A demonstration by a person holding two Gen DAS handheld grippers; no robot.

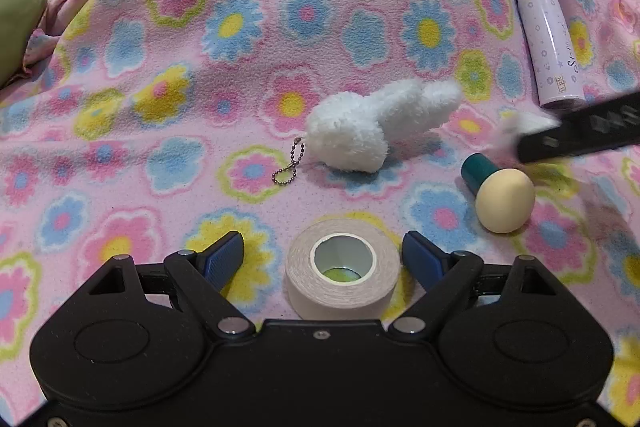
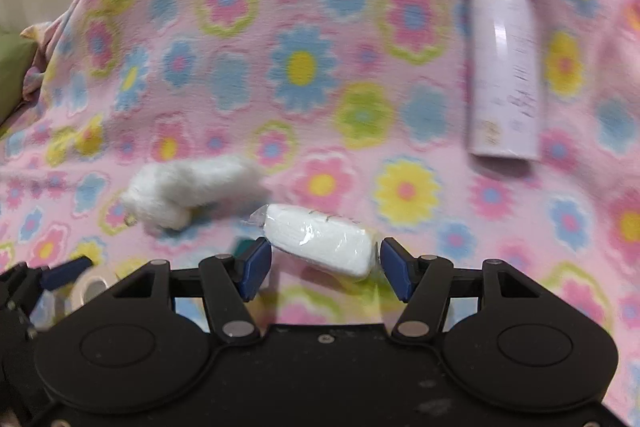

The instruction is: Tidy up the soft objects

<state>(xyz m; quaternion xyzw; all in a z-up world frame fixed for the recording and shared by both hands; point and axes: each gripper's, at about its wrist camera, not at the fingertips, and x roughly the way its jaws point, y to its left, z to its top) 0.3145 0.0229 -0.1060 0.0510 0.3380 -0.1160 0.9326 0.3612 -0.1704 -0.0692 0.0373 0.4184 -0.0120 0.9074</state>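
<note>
A white plush toy (image 1: pixel 372 125) with a ball chain (image 1: pixel 289 163) lies on the flowered blanket (image 1: pixel 200 27); it also shows in the right wrist view (image 2: pixel 188 189). My left gripper (image 1: pixel 323 259) is open, its fingers on either side of a roll of pale tape (image 1: pixel 342 269). My right gripper (image 2: pixel 325 265) is open around a white wrapped soft pack (image 2: pixel 320 239), which lies slanted between the fingers. The right gripper shows as a dark blurred bar in the left wrist view (image 1: pixel 580 131).
A lilac bottle (image 1: pixel 550 39) lies at the right, also in the right wrist view (image 2: pixel 502 63). A cream sponge on a teal base (image 1: pixel 500 193) lies right of the tape. A green cushion (image 1: pixel 16 27) sits at the far left edge.
</note>
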